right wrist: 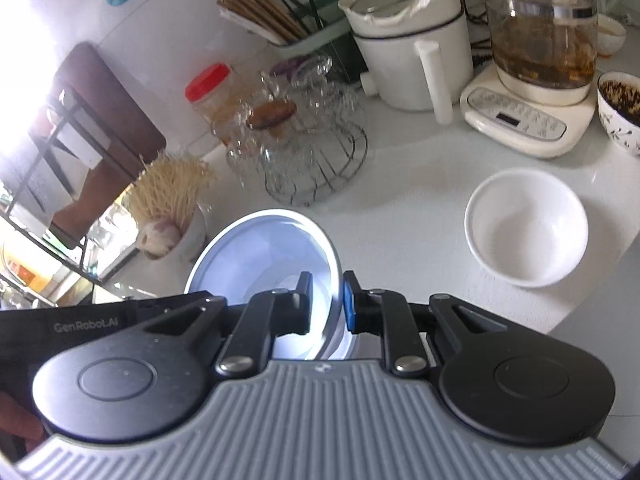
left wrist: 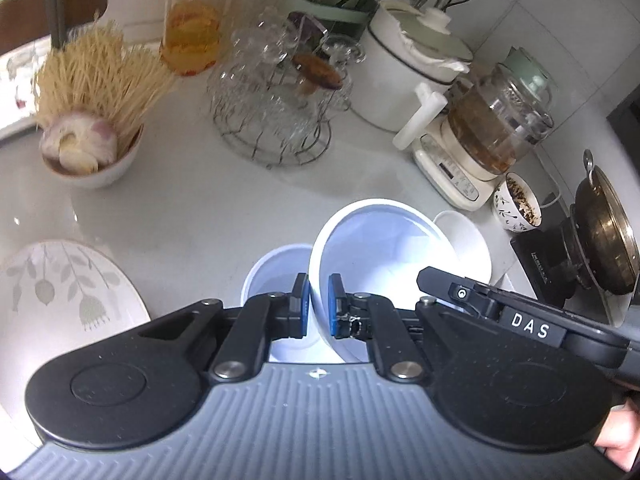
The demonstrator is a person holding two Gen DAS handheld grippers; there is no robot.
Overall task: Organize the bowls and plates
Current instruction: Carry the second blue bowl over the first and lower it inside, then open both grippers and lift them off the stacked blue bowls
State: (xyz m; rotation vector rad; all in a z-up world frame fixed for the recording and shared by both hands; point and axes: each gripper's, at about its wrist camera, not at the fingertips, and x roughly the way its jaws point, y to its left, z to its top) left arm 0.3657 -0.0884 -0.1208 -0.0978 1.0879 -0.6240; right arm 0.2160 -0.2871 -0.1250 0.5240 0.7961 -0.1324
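My left gripper (left wrist: 317, 306) is shut on the near rim of a white bowl (left wrist: 380, 248), held tilted above the counter. A second white bowl (left wrist: 276, 268) sits just left of it, below the left finger. A third white bowl (left wrist: 472, 246) stands behind on the right. My right gripper (right wrist: 328, 304) is shut on the right rim of a tilted white bowl (right wrist: 260, 252); whether it is the same bowl I cannot tell. Another white bowl (right wrist: 528, 226) stands upright on the counter to its right. A leaf-patterned plate (left wrist: 60, 284) lies at the left.
On the grey-white counter (left wrist: 192, 208) stand a bowl of garlic and straws (left wrist: 88, 136), a wire basket of glassware (left wrist: 276, 108), a red-lidded jar (left wrist: 194, 20), a white pot (left wrist: 408, 72), a glass kettle on its base (right wrist: 536, 60), a patterned cup (left wrist: 518, 204) and a dark pan (left wrist: 608, 232).
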